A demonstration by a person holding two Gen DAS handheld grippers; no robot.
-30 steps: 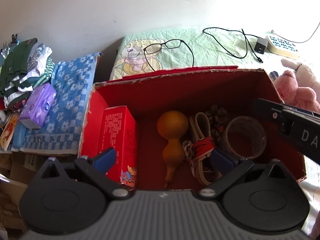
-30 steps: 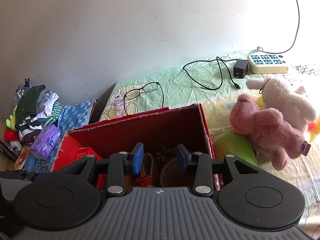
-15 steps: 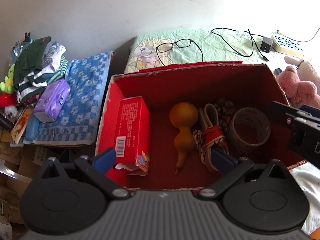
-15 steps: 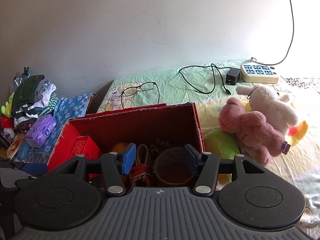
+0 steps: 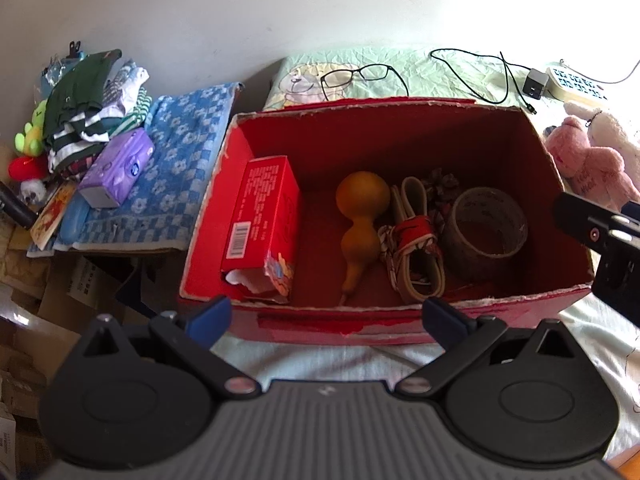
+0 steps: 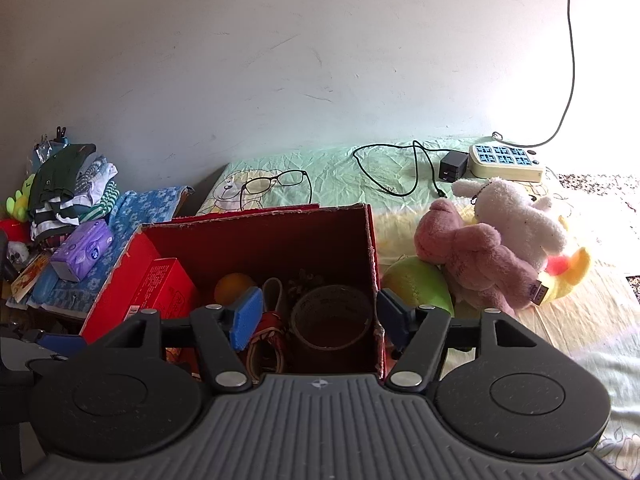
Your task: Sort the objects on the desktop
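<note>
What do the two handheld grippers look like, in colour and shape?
Both match: the left gripper and the right gripper have a grey ribbed body, two round black discs, black angled arms with silver screws, and blue pads on the jaws.

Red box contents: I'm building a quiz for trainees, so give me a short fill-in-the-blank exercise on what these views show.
1. The gourd lies inside the red ____.
2. The tape roll sits nearest the box's ____ wall.
3. The glasses lie ____ the red box, on the sheet behind it.
4. Both the left claw and the right claw are ____, holding nothing.

Missing words: box; right; outside; open
</note>
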